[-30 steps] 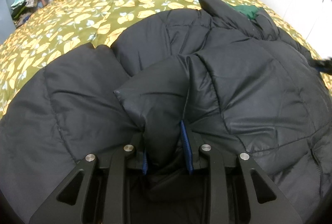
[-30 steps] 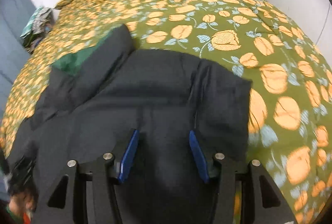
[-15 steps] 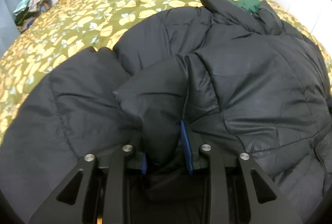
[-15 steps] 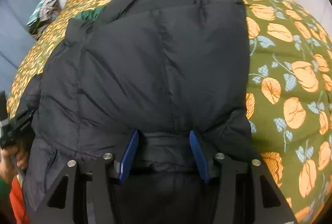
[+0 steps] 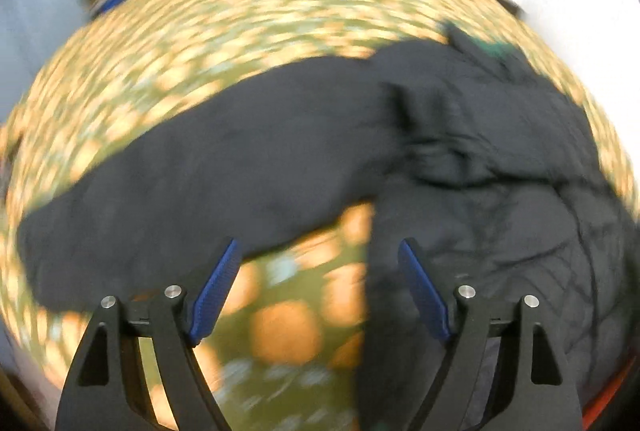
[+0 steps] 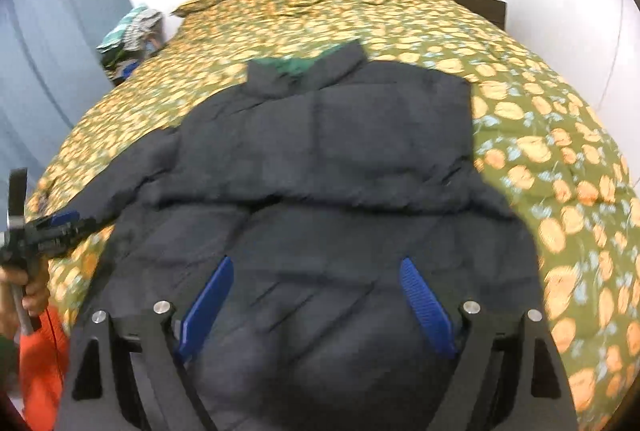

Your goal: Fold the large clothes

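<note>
Left hand-held gripper [image 5: 320, 287] is hanging wide apart, nothing between its blue pads [image 5: 216, 291], over a bare patch of bed [image 5: 280, 3]. Its view is motion-blurred, so fine detail is unclear. Right hand-held gripper [image 6: 316, 295] is also spread wide and holding nothing, hovering above the lower body of the jacket [image 6: 340, 167]; contact with the fabric cannot be told.

Jacket is lying on the flowered bedspread, black and quilted, collar [image 6: 304, 71] with green lining pointing to the far end. In the right wrist view the upper part is looking squared off, one layer lying across the body. The left sleeve [image 5: 192, 171] is stretching out sideways across the bed, away from the body, still unfolded. In the right wrist view the left gripper is showing at the left edge by the sleeve end, gripped in the person's hand [image 6: 24, 291].

Handling, as a judgement: puffy fill, soft and bulky, light for its bulk, shell probably slick, so folds are likely springing back and layers sliding. A pinch is needing a thick bunch of fabric, better at a seam or cuff than on a smooth panel. Likely next hold: left gripper on the sleeve near the cuff, carrying it across the body. Right gripper could be pinning the body near the hem.
</note>
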{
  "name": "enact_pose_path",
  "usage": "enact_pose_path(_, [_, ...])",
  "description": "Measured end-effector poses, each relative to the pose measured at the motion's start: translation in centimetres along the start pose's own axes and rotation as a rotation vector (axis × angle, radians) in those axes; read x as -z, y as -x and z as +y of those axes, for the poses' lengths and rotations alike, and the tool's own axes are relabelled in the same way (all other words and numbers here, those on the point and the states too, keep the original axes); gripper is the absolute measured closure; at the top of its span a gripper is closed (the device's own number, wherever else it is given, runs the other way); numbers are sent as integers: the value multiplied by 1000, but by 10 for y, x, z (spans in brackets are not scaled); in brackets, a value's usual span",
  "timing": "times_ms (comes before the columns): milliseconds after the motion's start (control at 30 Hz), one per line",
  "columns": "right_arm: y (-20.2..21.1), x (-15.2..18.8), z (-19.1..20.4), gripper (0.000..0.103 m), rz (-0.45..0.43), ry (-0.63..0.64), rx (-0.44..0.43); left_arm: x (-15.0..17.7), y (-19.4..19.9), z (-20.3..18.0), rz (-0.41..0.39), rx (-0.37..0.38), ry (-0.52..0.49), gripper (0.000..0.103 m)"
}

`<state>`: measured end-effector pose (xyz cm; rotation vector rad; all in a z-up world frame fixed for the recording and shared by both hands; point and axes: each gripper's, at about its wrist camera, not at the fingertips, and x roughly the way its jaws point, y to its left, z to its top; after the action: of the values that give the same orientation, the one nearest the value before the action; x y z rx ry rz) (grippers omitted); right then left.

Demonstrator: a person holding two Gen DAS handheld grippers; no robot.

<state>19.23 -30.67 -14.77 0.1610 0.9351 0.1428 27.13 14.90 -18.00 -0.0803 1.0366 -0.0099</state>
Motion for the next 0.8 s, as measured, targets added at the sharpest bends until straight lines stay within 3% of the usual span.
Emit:
enact_pose_path(100, [4, 16, 20, 15, 14, 7, -29, 16, 12, 76, 8, 12, 274, 17])
enact_pose_path(200, [7, 20, 39, 15, 16, 32, -45, 36, 6, 132, 17, -6, 484, 17])
enact_pose_path(300, [13, 27, 54, 15, 13, 62, -62, 51, -6, 178, -29, 7, 692, 16])
enact_pose_path(467, [23, 31, 69, 15, 11, 86, -73, 61, -37, 229, -82, -28, 932, 16])
enact_pose_path(500, [24, 33, 70, 15, 12, 85, -76, 62, -40, 234, -98, -27, 977, 21])
enact_pose_path(533, [25, 35, 71, 15, 13, 83, -78, 61, -39, 236, -116, -41, 999, 26])
enact_pose_path(567, [27, 37, 72, 15, 15, 80, -80, 58, -37, 235, -129, -64, 1007, 53])
enact_pose_path(633, [27, 40, 70, 15, 20, 78, -78, 47, -35, 234, -126, -68, 983, 92])
enact_pose_path(800, [24, 51, 62, 15, 44, 44, -81, -8, 2, 202, -199, -188, 769, 97])
